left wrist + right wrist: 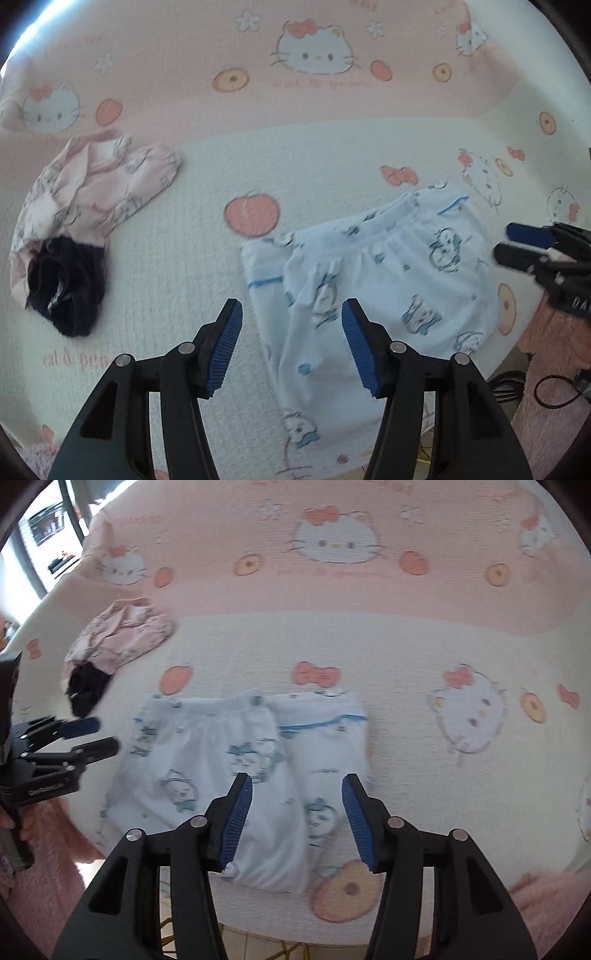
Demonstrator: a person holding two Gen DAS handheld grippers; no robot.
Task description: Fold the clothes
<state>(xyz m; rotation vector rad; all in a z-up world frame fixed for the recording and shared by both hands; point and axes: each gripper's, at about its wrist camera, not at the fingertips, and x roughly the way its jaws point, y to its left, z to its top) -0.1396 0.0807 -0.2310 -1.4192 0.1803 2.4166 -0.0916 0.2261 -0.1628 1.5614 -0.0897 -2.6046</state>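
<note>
Both the left gripper and right gripper hover spread wide, empty, above the folded white cartoon-print pants; a crumpled pink garment lies at ten o'clock on the cat-print blanket.

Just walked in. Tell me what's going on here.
A person is folding clothes on a cartoon-cat bedsheet, holding a two-finger gripper in each hand. Both the left gripper and the right gripper are open and hold nothing, hovering over a white pair of pants with blue prints, which lies flat and looks folded in half. A crumpled pink garment and a dark garment against it wait further left, not yet folded.
</note>
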